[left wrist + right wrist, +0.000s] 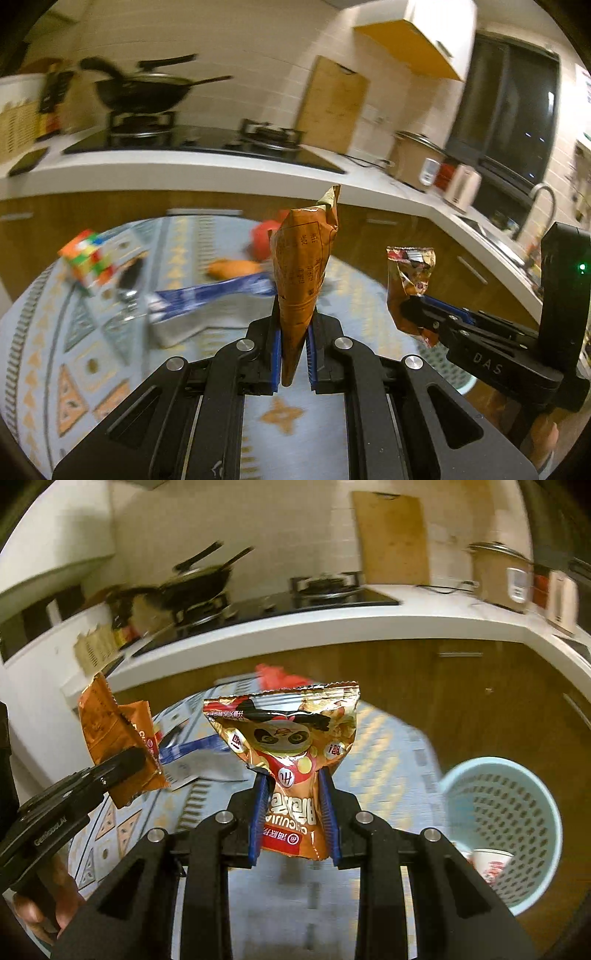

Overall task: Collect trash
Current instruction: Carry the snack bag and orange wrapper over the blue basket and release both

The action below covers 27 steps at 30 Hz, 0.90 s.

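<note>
Sticking up between the blue pads, the folded orange foil snack wrapper (pixel 304 273) is pinched by the left claw (pixel 293 354). Glossy panda-print snack bag (pixel 291 768) is clamped in the right claw (pixel 293 819). Both are held above the patterned tablecloth (pixel 229 373); pale blue perforated plastic basket (pixel 506 797) sits lower right.
</note>
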Tool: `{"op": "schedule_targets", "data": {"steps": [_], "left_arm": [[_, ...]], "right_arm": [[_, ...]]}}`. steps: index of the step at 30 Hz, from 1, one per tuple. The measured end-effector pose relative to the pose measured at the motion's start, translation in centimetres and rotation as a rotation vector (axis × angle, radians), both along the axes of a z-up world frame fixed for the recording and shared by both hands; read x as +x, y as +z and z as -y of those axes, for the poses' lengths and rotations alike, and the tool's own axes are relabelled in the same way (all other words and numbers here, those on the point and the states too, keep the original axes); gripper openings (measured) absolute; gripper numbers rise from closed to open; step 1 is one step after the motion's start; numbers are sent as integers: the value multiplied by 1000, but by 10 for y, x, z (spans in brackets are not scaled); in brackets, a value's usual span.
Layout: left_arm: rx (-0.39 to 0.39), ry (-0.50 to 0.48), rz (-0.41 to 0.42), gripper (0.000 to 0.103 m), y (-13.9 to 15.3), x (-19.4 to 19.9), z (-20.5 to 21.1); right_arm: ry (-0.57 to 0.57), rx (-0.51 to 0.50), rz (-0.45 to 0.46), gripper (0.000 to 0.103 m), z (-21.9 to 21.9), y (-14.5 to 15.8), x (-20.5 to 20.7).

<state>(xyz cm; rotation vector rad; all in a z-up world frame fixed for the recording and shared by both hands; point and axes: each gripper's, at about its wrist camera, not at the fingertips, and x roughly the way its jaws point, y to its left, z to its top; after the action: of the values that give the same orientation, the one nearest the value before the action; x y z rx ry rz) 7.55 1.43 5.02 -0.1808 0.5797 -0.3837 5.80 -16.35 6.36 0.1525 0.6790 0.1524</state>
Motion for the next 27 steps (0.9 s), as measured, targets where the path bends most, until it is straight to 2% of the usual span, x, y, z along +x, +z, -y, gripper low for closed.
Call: {"op": "schedule_targets", "data": {"steps": [6, 13, 20, 27], "left_arm": [[31, -130, 5, 9, 6, 8, 67], [46, -260, -61, 9, -9, 24, 140], [93, -361, -118, 9, -30, 33, 199], [111, -421, -195, 9, -58, 36, 229]], "right_arm": [[-127, 14, 11, 24, 65, 5, -13], [-276, 23, 1, 24, 138, -3, -30], [-382, 55, -66, 24, 191, -28, -36], [-416, 134, -170, 25, 223, -62, -33]]}}
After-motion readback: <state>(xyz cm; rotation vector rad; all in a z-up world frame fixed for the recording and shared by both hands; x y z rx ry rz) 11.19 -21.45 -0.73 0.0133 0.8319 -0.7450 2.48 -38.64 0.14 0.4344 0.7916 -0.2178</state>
